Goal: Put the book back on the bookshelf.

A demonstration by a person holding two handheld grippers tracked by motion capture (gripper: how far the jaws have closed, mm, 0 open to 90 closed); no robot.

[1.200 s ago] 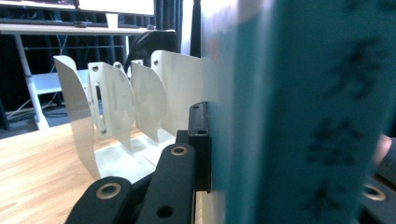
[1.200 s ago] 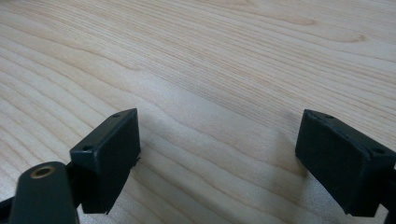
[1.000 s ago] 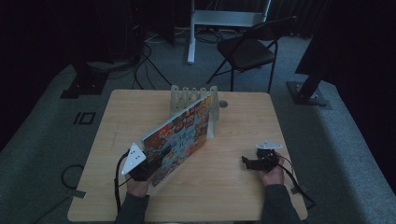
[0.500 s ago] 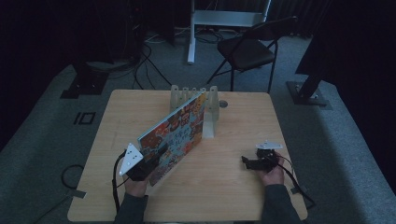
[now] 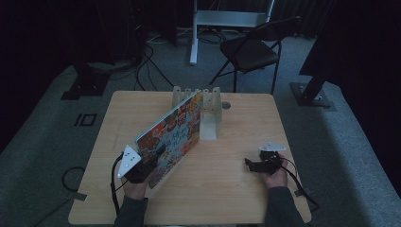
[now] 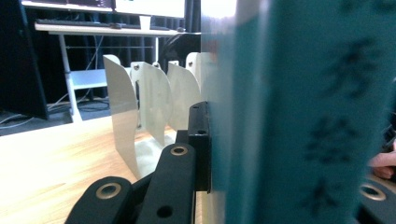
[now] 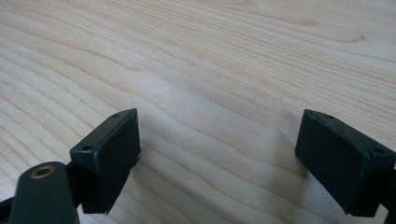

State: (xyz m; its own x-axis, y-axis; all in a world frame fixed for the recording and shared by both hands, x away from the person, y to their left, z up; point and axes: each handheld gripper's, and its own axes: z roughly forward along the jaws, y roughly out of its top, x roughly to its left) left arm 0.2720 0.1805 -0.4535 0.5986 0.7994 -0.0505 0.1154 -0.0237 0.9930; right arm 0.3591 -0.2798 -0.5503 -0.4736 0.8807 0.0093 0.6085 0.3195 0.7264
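Colourful picture book, tilted on edge

The table centre and right half are left free. At twelve o'clock the way is blocked by the rack, against which the tilted book is leaned.

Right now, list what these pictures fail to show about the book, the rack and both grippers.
- Book, left gripper view: spine lettering blurred, too close to read.
- Left gripper, high view: its jaws are hidden behind the book's cover.
- Rack, high view: the book hides its left slots, so whether the book's far end sits in one is unclear.
- Right gripper, right gripper view: jaws wide apart over the bare table, bodies cut off by the bottom edge.
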